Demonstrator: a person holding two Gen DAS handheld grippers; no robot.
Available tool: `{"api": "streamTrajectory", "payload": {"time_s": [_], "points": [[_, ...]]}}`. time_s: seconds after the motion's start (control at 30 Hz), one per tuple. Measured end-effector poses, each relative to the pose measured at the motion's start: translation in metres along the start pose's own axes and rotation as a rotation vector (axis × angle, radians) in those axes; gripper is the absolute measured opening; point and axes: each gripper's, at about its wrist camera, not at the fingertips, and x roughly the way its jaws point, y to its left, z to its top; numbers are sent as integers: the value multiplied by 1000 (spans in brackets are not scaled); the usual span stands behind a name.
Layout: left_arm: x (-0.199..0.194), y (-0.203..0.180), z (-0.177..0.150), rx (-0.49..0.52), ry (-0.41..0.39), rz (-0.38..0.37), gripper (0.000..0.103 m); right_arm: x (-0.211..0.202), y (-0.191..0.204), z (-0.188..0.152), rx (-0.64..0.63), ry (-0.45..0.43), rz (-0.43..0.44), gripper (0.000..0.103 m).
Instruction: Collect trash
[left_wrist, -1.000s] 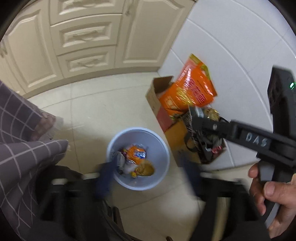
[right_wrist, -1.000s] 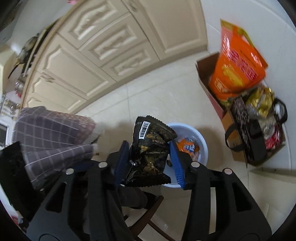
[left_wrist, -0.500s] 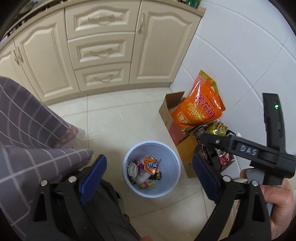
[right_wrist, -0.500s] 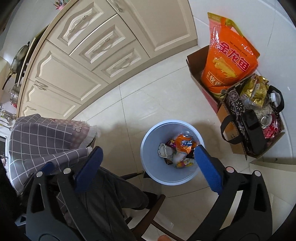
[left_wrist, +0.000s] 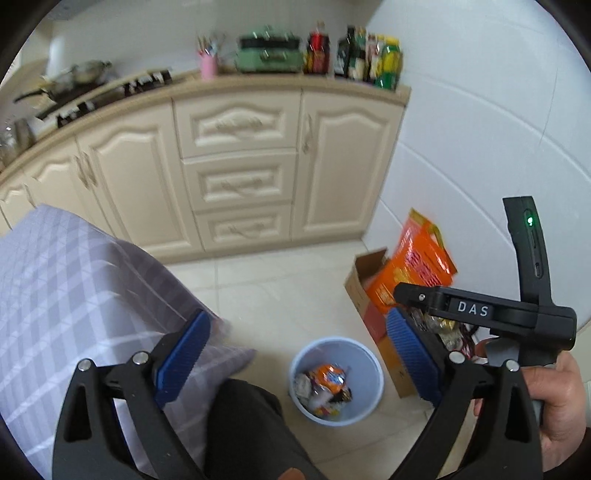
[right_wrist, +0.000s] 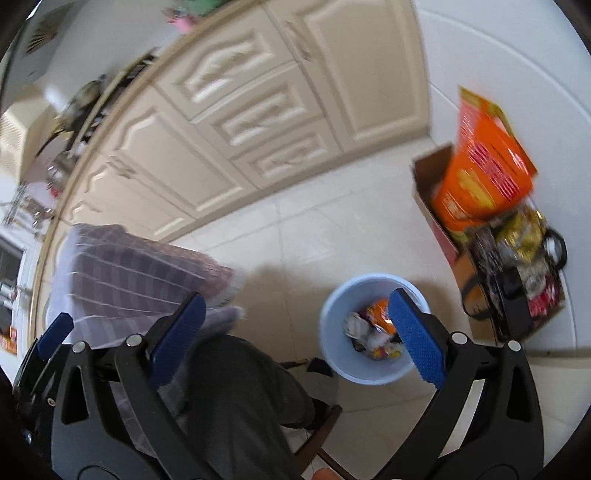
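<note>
The trash (left_wrist: 327, 384) is sitting in the pale blue bin (left_wrist: 371, 360) on the tiled floor (left_wrist: 280, 295), a heap of crumpled wrappers with an orange packet on top, and both views are looking down on it from above. The left tool (left_wrist: 295, 354) is hanging spread wide with nothing between its blue pads, its jaws having just been opening that last bit. The right tool (right_wrist: 295, 336) is standing just as wide and just as bare, one blue pad crossing in front of the bin's rim in its own view. Just beside the bin, a cardboard box (right_wrist: 428, 184) with an orange bag (right_wrist: 480, 177) is leaning at the white wall, with a dark handled bag (right_wrist: 517, 295) of shiny packets next to it. A checked cloth (left_wrist: 74, 295) is draping over the bench at the left, and cream cupboards (left_wrist: 240, 166) are running behind. Looks to me like the drop is done and more hunting is coming. The risk from here: both views are blurring, so a rushed reach could miss a thin wrapper, or a swing could clip the light bin and tip it.
</note>
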Motion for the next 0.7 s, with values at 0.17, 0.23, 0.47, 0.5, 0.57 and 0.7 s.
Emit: {"api": "streamTrajectory", "payload": {"time_s": [0.17,0.23,0.47,0.5,0.57,0.7], "points": [[-48,25,9,-18,-88,35,96,-18,55,7,-80,-40,58,97],[-67,37,10,-31,-116,57,97,-23,80,8,-117,-53,85,97],[-131,94,0,-120,-222,179,97,-39,169,2,-253,-78,184,97],[-137,101,-2,-128,-229,193,97,-42,185,-1,-280,-80,201,97],[-152,117,-7,-148,-246,235,97,-45,211,-7,-327,-87,221,97],[-188,150,-18,-191,-290,362,97,-49,252,-21,-386,-92,259,97]]}}
